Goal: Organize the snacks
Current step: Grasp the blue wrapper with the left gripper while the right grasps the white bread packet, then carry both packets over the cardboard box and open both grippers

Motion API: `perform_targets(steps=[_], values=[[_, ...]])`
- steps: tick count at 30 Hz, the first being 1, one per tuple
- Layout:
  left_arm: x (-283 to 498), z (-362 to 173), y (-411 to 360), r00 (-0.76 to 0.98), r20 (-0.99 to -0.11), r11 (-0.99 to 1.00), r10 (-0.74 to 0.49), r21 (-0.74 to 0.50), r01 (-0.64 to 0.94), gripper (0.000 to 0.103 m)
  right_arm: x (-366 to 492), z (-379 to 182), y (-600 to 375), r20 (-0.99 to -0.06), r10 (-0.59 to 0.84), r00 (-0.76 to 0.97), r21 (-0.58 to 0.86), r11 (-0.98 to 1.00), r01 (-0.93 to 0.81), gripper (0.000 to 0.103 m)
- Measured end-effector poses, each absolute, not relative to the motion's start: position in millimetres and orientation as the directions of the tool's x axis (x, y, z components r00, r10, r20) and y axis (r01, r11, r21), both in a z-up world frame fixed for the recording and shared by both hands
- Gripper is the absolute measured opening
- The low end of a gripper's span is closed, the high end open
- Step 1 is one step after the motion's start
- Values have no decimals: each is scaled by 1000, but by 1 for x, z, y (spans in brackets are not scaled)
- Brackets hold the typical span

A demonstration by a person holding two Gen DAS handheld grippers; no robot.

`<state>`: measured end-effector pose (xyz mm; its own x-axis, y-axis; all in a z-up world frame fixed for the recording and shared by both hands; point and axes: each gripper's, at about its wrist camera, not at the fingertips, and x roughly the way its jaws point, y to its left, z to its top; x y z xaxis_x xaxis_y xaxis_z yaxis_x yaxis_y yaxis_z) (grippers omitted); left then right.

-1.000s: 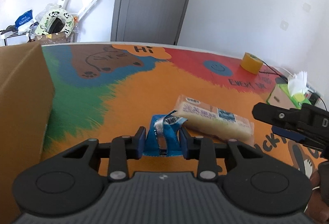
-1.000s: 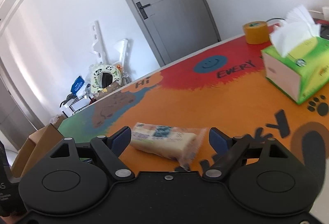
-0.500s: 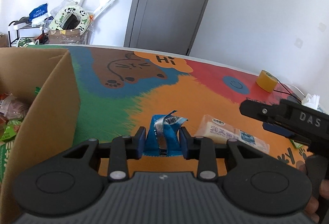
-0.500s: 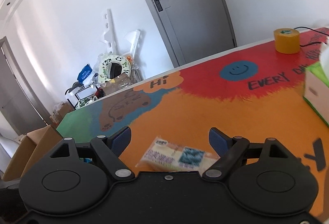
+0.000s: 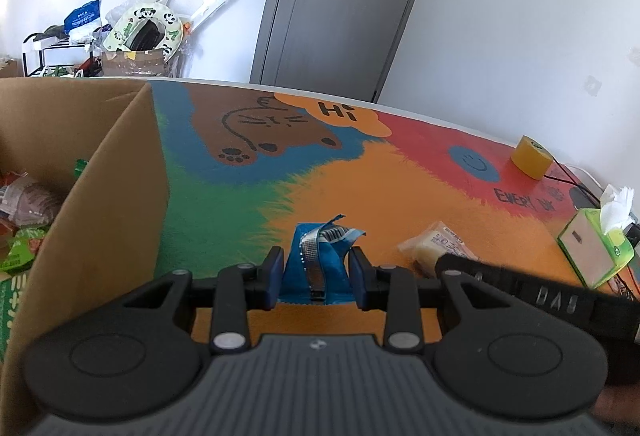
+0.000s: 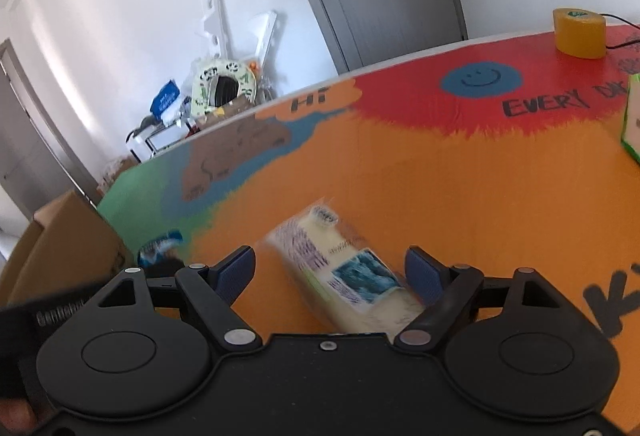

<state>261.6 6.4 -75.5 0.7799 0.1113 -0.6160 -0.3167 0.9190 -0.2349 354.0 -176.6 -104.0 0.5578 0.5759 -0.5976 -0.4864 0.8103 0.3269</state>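
Note:
My left gripper [image 5: 316,276] is shut on a blue snack packet [image 5: 320,260] and holds it above the colourful table, just right of a brown cardboard box [image 5: 100,195] with several snack packs inside. My right gripper [image 6: 332,272] is open, and a pale yellow snack bar in clear wrap [image 6: 340,276] lies on the orange table between its fingers. The bar also shows in the left wrist view [image 5: 436,248], partly hidden by the right gripper's finger [image 5: 520,292]. The blue packet shows small in the right wrist view [image 6: 160,248].
A green tissue box [image 5: 592,252] stands at the table's right side, with a yellow tape roll [image 5: 530,157] and a black cable behind it. The cardboard box [image 6: 52,240] is at the left. A grey door and clutter lie beyond the table.
My left gripper has swung left with the blue packet, bringing the box's inside into view. My right gripper has moved down over the snack bar, which now lies between its fingers.

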Motion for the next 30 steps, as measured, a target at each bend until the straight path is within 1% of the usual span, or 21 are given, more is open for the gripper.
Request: perform_targets(steps=[3,4,5,7,14,30], values=[[259,-76,5,780,-616,919,109,-237,-315,34,342,-103,-175,-608,544,578,262,825,-501,62],[259,-76,4,780,-617,919,106,-239,-313,34,338,-103,-175,-612,533,584,244,830,-502,51],[257,-76,3,781,-616,920,103,-239,-310,34,336,-102,-177,-613,530,586,238,831,-503,43],[256,-75,2,783,-614,922,99,-240,-304,34,333,-102,-181,-611,537,581,252,828,-501,35],[245,-70,-6,797,-599,930,71,-250,-271,34,314,-99,-195,-589,546,596,297,832,-469,31],[204,-40,-21,848,-528,945,51,-250,-212,34,264,-65,-213,-486,562,669,325,827,-459,30]])
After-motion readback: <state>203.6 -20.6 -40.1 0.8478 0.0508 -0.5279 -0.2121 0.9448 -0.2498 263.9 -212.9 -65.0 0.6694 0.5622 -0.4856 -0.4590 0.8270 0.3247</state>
